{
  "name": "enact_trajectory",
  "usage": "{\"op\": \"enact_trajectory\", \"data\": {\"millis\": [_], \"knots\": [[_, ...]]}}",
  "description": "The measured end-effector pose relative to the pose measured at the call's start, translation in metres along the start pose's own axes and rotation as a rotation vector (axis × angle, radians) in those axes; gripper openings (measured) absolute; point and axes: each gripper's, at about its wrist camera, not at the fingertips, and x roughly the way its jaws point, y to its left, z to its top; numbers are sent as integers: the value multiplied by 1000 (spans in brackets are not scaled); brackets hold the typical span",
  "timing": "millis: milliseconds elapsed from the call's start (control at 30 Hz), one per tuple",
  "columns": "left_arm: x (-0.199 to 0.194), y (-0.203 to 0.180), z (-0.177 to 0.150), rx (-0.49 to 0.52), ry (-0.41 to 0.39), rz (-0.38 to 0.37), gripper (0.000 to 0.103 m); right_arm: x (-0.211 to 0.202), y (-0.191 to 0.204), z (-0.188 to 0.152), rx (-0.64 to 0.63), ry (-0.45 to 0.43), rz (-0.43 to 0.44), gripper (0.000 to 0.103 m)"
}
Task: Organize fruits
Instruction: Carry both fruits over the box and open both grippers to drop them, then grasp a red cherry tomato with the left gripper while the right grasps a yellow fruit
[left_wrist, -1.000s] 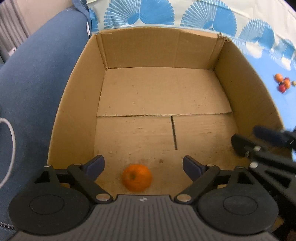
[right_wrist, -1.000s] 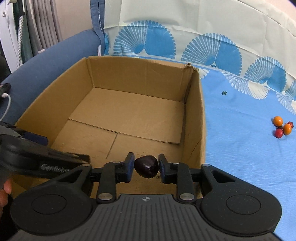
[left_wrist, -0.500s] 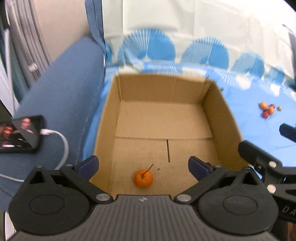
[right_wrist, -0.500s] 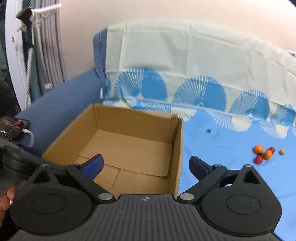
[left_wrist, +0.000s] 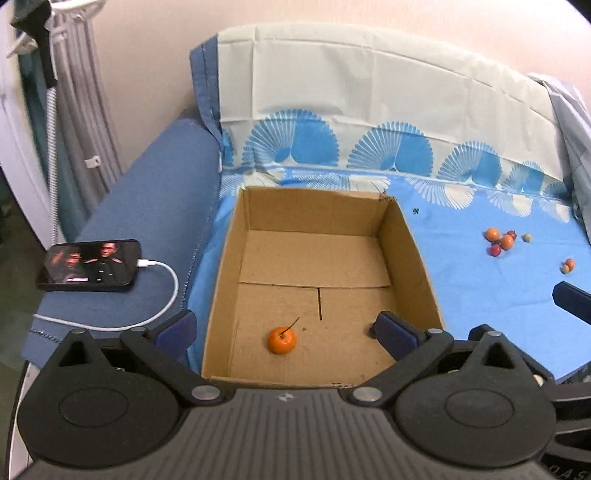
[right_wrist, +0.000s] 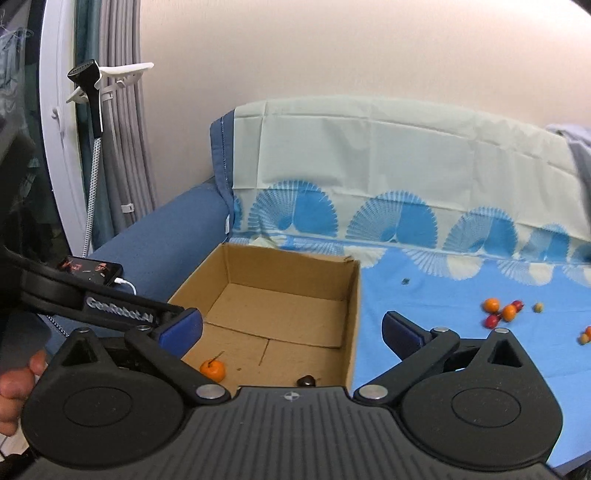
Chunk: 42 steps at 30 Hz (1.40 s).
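Note:
An open cardboard box (left_wrist: 229, 280) stands on a blue patterned sheet. On its floor near the front lies an orange fruit with a stalk (left_wrist: 282, 340) (right_wrist: 212, 369). A dark fruit (right_wrist: 306, 380) lies on the floor by the box's right front wall (right_wrist: 352, 314). My left gripper (left_wrist: 282, 325) hovers above the box's front, open and empty. My right gripper (right_wrist: 291, 326) hangs higher and further back, its jaws opening with nothing between them. Several small orange and red fruits (left_wrist: 498, 242) (right_wrist: 498, 314) lie loose on the sheet to the right.
A phone (left_wrist: 88, 266) with a white cable lies on the blue sofa arm left of the box. A hand (right_wrist: 18, 384) holds the left gripper's body (right_wrist: 110, 310). Grey curtains and a steamer stand (right_wrist: 96, 96) are at the far left.
Both grippers rose and drew back from the box. The right gripper let go of the dark fruit, which now lies in the box. The left jaws widened slightly.

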Motion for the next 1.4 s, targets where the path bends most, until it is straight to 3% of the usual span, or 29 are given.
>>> {"op": "enact_trajectory", "data": {"millis": [133,400,567,700,867,1067,1267,1400], "knots": [[-16,-10,-6,0,-20,-4,103,-23,-9,-5,62,-67,5,103],[-14,-49,-6,40,17,-21,103,-36,-46,-17,125,-64,-7,103],[1,-92,5,116,30,-54,103,-36,-84,-22,174,-81,-67,103],[29,-138,24,166,53,-114,103,-34,-132,-24,200,-115,-178,103],[86,-215,53,216,93,-222,103,-17,-224,-27,249,-127,-363,103],[187,-328,77,276,126,-348,103,36,-361,-48,362,-102,-587,102],[305,-420,81,313,134,-341,103,118,-491,-91,446,-80,-792,102],[374,-454,79,290,195,-329,103,181,-562,-123,556,8,-826,102]]}}
